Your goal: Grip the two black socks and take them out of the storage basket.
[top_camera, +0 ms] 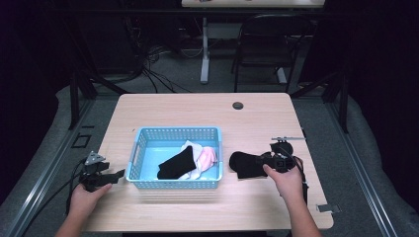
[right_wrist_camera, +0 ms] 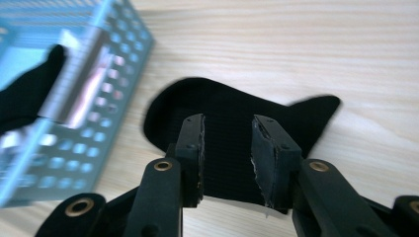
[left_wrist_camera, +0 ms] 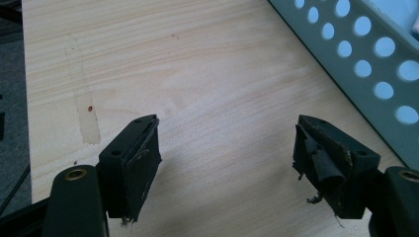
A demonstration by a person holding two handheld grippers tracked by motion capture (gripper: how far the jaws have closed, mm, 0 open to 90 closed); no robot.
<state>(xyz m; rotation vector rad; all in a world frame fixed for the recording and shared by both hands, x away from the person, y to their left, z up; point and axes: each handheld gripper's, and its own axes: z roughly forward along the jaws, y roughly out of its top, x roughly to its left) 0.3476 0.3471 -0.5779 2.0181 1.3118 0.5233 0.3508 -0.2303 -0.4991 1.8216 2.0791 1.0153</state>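
A black sock point(top_camera: 244, 164) point(right_wrist_camera: 237, 113) lies flat on the wooden table, just right of the blue perforated basket point(top_camera: 175, 131) point(right_wrist_camera: 99, 98). My right gripper point(top_camera: 263, 160) point(right_wrist_camera: 227, 128) hovers over the sock's nearer end, jaws apart, the pads not pressing on it. Inside the basket rest another black sock point(top_camera: 177, 164) point(right_wrist_camera: 24, 94) and a white and pink garment point(top_camera: 205, 158). My left gripper point(top_camera: 118, 175) point(left_wrist_camera: 227, 133) stands open over bare table to the left of the basket's wall point(left_wrist_camera: 365, 64), nothing between its fingers.
A small metal tool point(top_camera: 288, 138) lies behind the right hand, and a grey clip point(top_camera: 328, 208) sits near the table's front right corner. A dark cable grommet point(top_camera: 238, 105) is set in the far side. A black chair point(top_camera: 269, 44) stands beyond the table.
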